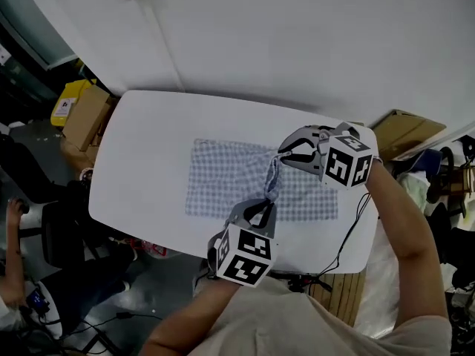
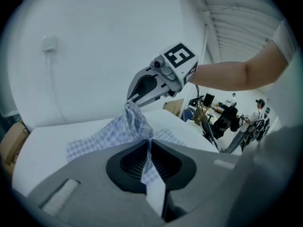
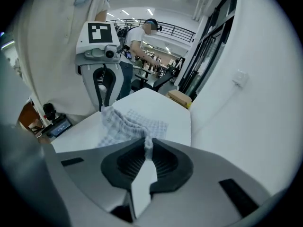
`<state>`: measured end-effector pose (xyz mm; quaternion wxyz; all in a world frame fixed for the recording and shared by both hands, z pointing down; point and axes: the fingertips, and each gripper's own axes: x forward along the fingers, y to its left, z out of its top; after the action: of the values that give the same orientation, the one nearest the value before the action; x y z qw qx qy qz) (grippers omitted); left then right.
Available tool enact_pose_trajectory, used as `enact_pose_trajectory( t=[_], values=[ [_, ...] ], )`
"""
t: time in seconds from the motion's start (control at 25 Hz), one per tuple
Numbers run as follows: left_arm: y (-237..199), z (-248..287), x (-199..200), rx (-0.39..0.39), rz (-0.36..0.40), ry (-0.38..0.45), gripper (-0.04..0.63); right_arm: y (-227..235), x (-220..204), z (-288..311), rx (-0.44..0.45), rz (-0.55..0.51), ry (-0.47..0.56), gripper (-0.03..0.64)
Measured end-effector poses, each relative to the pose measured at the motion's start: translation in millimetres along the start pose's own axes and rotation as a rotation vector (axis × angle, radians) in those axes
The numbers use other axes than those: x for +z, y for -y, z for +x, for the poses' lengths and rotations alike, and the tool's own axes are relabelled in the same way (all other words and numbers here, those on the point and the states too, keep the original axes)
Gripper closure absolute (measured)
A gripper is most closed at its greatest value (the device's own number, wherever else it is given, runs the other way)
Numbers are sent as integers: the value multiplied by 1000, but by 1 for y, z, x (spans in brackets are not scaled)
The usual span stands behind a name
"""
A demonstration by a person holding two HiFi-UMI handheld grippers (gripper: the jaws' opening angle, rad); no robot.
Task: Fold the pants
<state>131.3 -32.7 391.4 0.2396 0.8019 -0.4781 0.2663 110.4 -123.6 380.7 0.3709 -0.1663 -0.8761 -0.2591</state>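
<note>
Blue-and-white checked pants (image 1: 223, 178) lie spread on a white table (image 1: 148, 147). Both grippers pinch one edge of the cloth and hold it up as a gathered ridge (image 1: 273, 182) above the table. My left gripper (image 1: 261, 203) is shut on the near end of that ridge, and the fabric (image 2: 113, 134) runs between its own jaws (image 2: 149, 148). The right gripper (image 1: 284, 153) is shut on the far end, with cloth (image 3: 135, 124) caught in its jaws (image 3: 147, 148). Each gripper view shows the other gripper (image 2: 137, 96) (image 3: 102, 105) gripping the same fold.
Cardboard boxes (image 1: 85, 117) and a yellow item (image 1: 67, 101) stand on the floor left of the table, and another box (image 1: 404, 132) at the right. A dark chair (image 1: 56, 236) is at the lower left. A white wall (image 1: 297, 35) runs behind the table.
</note>
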Motion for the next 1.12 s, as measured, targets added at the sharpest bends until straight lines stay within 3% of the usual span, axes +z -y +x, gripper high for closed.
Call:
enact_pose_trajectory(
  t=[0.32, 0.56, 0.72, 1.0, 1.12],
  values=[
    [111, 85, 12, -219, 35, -74, 563, -67, -111, -58, -49, 204, -99, 572],
    [154, 153, -9, -294, 31, -190, 565, -113, -196, -58, -52, 350, -193, 572],
    [162, 182, -29, -304, 10, -243, 565, -131, -227, -42, -36, 353, -249, 572],
    [181, 210, -42, -368, -93, -269, 565, -146, -250, -31, 19, 313, -320, 567],
    [194, 217, -40, -415, -111, -261, 565, -149, -256, -30, 29, 286, -348, 522]
  ],
)
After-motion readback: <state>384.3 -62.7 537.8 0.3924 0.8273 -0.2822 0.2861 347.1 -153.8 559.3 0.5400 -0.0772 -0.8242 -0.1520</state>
